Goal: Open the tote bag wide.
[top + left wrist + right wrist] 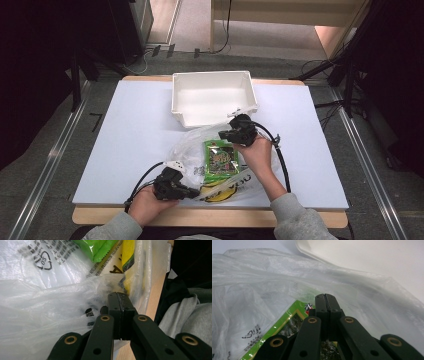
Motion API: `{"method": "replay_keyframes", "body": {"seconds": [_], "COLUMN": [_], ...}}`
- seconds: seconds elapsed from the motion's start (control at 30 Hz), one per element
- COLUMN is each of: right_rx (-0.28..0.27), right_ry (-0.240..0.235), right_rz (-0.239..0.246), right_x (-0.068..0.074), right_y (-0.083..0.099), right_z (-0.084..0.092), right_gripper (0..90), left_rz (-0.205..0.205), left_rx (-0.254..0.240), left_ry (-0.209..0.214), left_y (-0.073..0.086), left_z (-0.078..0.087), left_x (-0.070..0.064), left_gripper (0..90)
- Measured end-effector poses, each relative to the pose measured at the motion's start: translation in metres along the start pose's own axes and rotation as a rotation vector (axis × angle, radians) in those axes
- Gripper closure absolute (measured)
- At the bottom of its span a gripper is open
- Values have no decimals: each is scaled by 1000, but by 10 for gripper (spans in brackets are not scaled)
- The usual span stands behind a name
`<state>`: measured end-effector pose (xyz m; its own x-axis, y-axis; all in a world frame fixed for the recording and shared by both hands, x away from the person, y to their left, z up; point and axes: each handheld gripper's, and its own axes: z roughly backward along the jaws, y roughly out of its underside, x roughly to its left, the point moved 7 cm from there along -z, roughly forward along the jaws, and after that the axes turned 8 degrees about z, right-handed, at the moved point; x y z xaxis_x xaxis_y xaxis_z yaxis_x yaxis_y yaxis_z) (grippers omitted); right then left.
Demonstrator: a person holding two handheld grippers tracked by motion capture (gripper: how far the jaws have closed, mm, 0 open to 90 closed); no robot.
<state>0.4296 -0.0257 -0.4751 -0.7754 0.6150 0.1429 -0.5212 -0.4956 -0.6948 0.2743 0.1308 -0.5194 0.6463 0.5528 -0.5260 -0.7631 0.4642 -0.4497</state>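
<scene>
A clear plastic bag (186, 149) with black print lies at the front middle of the white board (125, 130). A green snack packet (220, 161) lies at its mouth, with a yellow item (220, 193) below it inside the bag. My left gripper (197, 192) is at the bag's near edge, shut on a bunched fold of the bag's film (105, 282). My right gripper (223, 135) is shut at the top edge of the green packet (287, 325) and seems to pinch it. Bag film (262, 277) billows around those jaws.
An open white bin (175, 100) stands just behind the bag at the back of the board; its rim (362, 252) is close ahead of my right gripper. Grey sleeves (190, 315) come in over the wooden front edge (210, 218). Dark stands flank the table.
</scene>
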Motion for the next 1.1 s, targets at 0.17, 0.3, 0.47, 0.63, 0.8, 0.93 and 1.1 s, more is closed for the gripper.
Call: {"method": "replay_keyframes", "body": {"seconds": [0.17,0.3,0.47,0.63,0.8,0.93,1.1], "right_rx": [23,34,52,73,77,77,80], "right_ry": [3,15,25,34,40,40,27], "right_rz": [2,-7,-20,-28,-40,-41,-35], "right_x": [0,-6,-10,-13,-16,-17,-14], "right_y": [2,0,-1,0,0,0,0], "right_z": [-12,-28,-41,-53,-58,-59,-54], "right_gripper": [900,900,900,900,900,900,900], "left_rz": [-4,-2,-8,-4,-3,1,-5], "left_rx": [-3,-2,7,10,28,33,4], "left_ry": [-11,-8,0,2,24,32,19], "left_y": [-1,-1,0,1,5,6,0], "left_z": [-1,-1,-1,0,-1,0,6], "left_x": [-1,-1,-1,-1,-5,-7,-7], "left_gripper": [900,900,900,900,900,890,813]}}
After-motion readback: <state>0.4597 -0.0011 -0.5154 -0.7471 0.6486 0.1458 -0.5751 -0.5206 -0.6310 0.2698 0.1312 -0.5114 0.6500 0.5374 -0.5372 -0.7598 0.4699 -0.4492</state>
